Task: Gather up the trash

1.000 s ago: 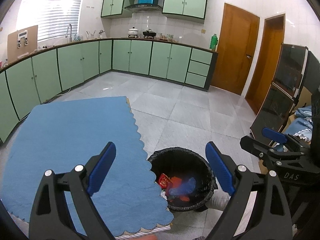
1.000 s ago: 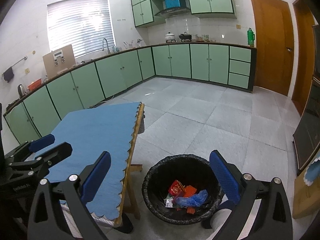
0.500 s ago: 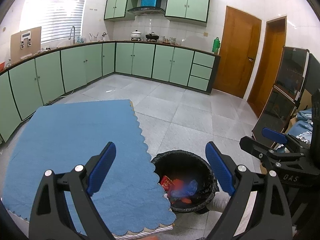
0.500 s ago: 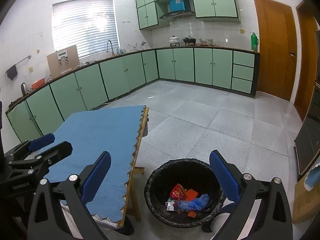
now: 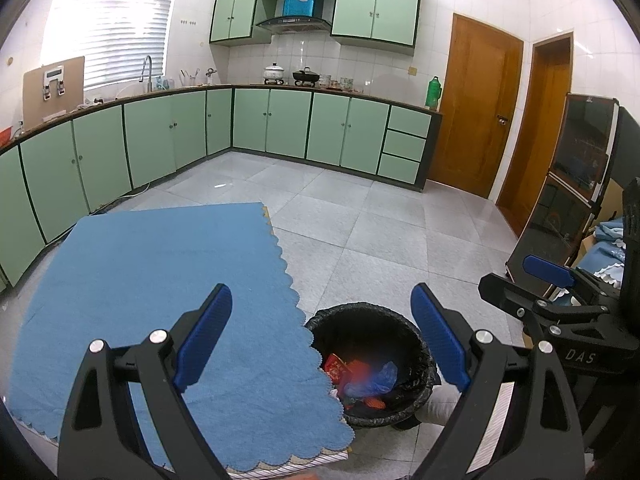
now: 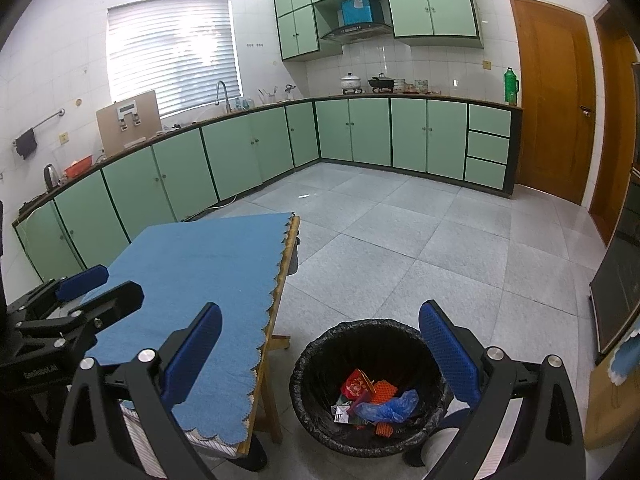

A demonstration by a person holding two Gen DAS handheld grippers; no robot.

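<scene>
I have a kitchen in front of me, with pale green cabinets (image 6: 248, 156) running along two walls and a grey tiled floor (image 6: 420, 240) between them. Nearest me on the left is the surface, covered by a blue cloth (image 5: 160, 280) with a scalloped edge; through the right wrist camera I see the wooden edge of the surface (image 6: 286, 258) under that cloth and one of its legs reaching the floor.

Just beside the surface's right edge, down on the floor, stands the trash bin (image 6: 316, 364), lined with a black bag. From the left wrist camera the cloth's scalloped edge overlaps the bin's left rim (image 5: 320, 320).

My left gripper (image 5: 320, 336) is released, its blue pads wide apart with nothing between them, held above the cloth's edge and the bin. My right gripper (image 6: 320, 352) is released too and empty, its pads framing the bin from above. Each gripper shows at the edge of the other's view.

The trash sits at the bottom of the bin: a crumpled blue plastic bag (image 6: 390, 404), a red packet (image 6: 356, 386), an orange mesh-patterned scrap (image 6: 384, 390) and a small white wrapper (image 6: 342, 414), all piled touching one another
</scene>
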